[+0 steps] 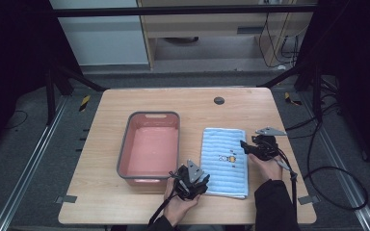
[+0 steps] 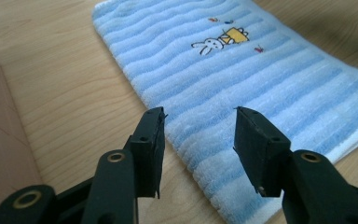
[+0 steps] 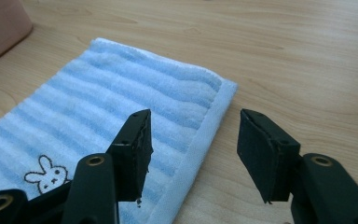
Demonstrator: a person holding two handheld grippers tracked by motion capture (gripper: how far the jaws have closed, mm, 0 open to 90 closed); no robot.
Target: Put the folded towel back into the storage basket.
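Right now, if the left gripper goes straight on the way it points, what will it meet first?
Most likely the blue towel: the left gripper has open jaws astride its long edge near a corner. How far above the cloth they are is unclear.

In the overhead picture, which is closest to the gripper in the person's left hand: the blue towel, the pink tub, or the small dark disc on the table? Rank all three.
From the left gripper, in the high view:
1. Blue towel: its near corner lies right at the jaws.
2. Pink tub: just to the left and beyond; close to the towel's rank, but slightly farther.
3. Dark disc: at the table's far edge.
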